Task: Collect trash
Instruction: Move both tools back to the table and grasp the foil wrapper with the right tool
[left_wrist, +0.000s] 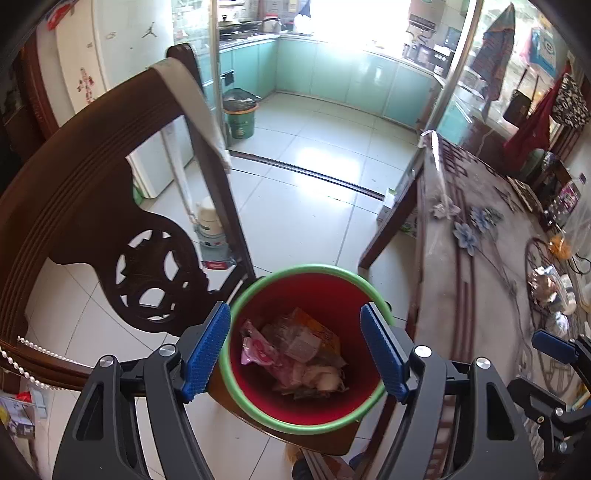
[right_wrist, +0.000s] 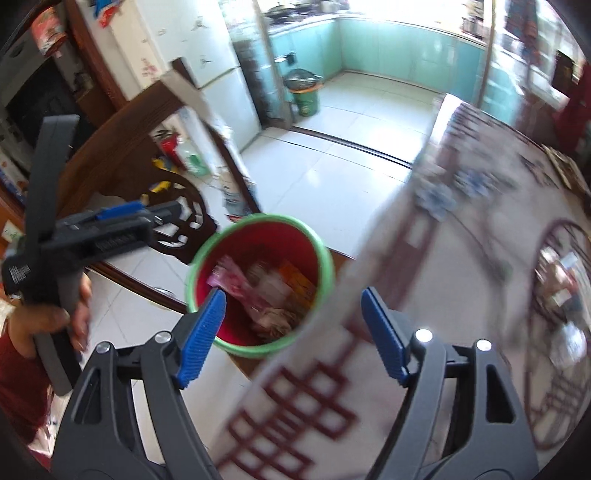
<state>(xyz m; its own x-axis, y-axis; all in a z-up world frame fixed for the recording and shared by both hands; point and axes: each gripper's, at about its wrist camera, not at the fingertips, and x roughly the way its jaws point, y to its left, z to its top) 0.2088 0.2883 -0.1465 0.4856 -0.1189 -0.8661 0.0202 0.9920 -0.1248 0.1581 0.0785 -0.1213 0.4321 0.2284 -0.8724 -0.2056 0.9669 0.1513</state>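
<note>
hovering over one red bin (left_wrist: 314, 295), two grippers, left (left_wrist: 295, 350), right (right_wrist: 291, 334), jaws wide, empty

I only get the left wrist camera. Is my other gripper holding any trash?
Observer: No. The right gripper is open, with nothing between its blue pads. It hangs over the table edge beside the red bin.
Operator: Who's holding my left gripper?
Observer: A hand is wrapped around the grey handle of the left gripper, to the left of the bin.
Operator: Is anything hiding behind the chair?
Observer: Yes, what looks like a red fire extinguisher stands behind the chair back.
</note>
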